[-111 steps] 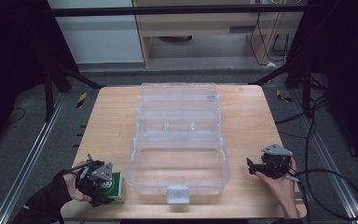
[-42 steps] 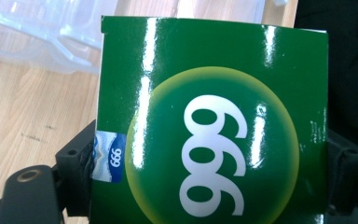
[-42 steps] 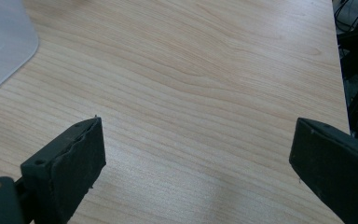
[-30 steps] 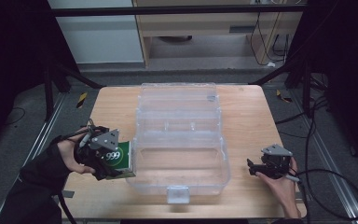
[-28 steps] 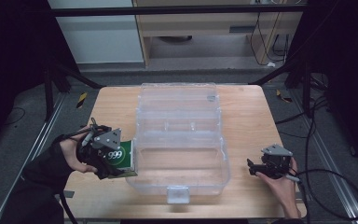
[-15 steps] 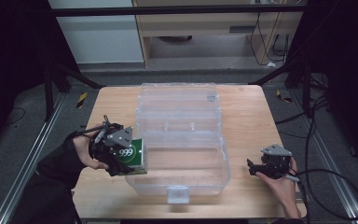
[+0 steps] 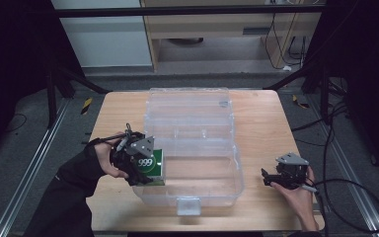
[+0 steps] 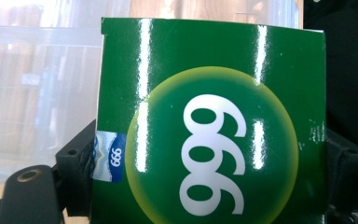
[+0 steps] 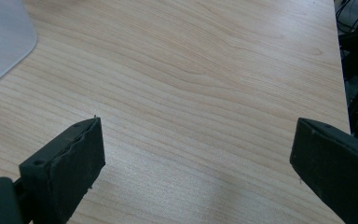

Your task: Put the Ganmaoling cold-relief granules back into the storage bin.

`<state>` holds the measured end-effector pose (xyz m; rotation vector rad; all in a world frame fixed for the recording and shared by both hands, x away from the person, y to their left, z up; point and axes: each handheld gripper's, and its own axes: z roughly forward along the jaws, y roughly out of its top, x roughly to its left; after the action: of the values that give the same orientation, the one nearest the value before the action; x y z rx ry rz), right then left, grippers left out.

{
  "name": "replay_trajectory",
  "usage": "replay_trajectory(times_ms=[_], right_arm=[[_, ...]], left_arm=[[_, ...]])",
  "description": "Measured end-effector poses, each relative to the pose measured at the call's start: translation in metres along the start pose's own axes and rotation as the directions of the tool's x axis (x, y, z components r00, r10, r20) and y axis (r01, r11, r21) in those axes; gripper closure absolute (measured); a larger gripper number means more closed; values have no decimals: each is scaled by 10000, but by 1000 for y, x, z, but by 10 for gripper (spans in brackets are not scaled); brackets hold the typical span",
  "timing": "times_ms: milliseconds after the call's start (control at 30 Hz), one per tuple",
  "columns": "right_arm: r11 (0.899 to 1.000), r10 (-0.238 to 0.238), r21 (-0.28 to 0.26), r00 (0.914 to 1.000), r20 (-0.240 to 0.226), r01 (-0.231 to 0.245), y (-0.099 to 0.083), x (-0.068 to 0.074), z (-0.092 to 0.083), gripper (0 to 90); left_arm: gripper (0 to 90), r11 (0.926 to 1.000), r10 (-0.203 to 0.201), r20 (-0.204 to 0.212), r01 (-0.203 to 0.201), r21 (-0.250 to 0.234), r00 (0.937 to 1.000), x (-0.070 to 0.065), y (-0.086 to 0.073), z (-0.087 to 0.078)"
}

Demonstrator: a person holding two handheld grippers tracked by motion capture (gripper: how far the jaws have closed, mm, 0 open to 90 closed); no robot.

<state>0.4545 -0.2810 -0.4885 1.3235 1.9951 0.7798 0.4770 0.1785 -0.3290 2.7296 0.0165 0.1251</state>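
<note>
A green box marked 999 is held in my left gripper, whose jaws are shut on its two sides. In the left gripper view the green box stands close before the camera between both black jaws. It hangs at the left wall of the clear plastic bin, over its rim. My right gripper rests on the wooden table right of the bin. Its jaws stand wide open over bare wood.
The clear bin's open lid lies flat behind it toward the far table edge. A latch tab sticks out at the bin's front. A cable trails from the right gripper off the table's right side.
My left gripper has carried the green box from the table's front left corner up and rightward to the bin's left wall. The right gripper has stayed put.
</note>
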Motion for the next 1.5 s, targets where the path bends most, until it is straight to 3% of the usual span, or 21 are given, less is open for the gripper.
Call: replay_trajectory(times_ms=[933,1500], right_arm=[[9998,-173,141,9998,-19,173,0,1,2,33],[9996,-199,198,9998,-53,200,-1,1,3,24]], left_arm=[[145,9992,-115,224,106,382,9997,3,-7,36],[143,9988,-380,337,369,325,9987,2,-17,58]])
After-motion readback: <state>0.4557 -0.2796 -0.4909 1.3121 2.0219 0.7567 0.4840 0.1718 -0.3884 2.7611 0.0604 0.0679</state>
